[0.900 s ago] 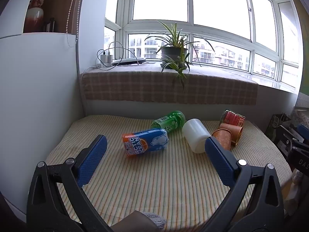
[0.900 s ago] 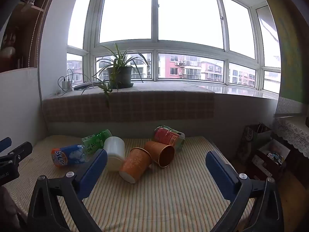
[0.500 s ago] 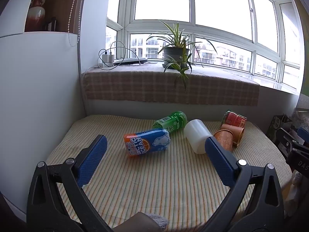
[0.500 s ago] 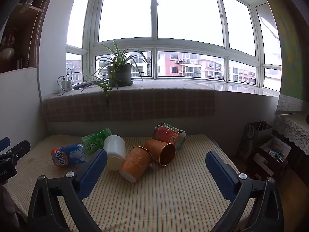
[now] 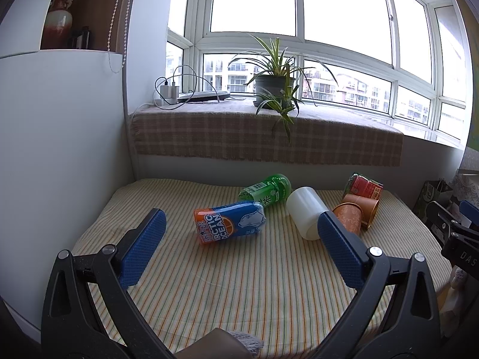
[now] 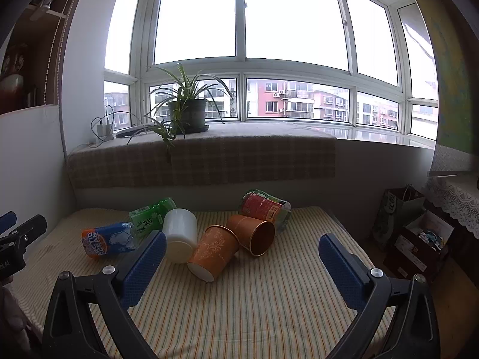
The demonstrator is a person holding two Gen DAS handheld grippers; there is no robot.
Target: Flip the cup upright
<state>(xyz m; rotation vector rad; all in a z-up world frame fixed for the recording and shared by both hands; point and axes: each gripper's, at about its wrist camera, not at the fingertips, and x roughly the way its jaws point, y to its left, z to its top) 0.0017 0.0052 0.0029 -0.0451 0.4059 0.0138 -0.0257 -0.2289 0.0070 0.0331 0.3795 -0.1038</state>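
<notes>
- My left gripper point(image 5: 239, 242): jaws wide apart, nothing between them, held above the striped table point(image 5: 239, 293).
- My right gripper point(image 6: 241, 257): jaws also wide apart, holding nothing, over the near half of the table.
- Six containers lie on their sides in a loose row across the far half of the table.
- Blue can point(image 5: 229, 222), the leftmost, orange end toward me, "ARCTIC OCEAN" readable. Lies between the left fingers in the left view, but further back.
- Green bottle point(image 5: 266, 190) just behind the blue can, touching or nearly touching it.
- White cup point(image 6: 180, 234) on its side right of the green bottle, one flat end facing my right gripper. Can't tell if that end is base or mouth.
- Orange cup point(image 6: 214, 251) on its side just right of the white cup, white base toward me.
- Copper cup point(image 6: 253, 233) on its side, against the orange cup, open mouth facing front-right.
- Red can point(image 6: 265, 208) lying behind the copper cup, closest to the wall.
- Plant point(image 6: 187, 110) on the sill behind.
</notes>
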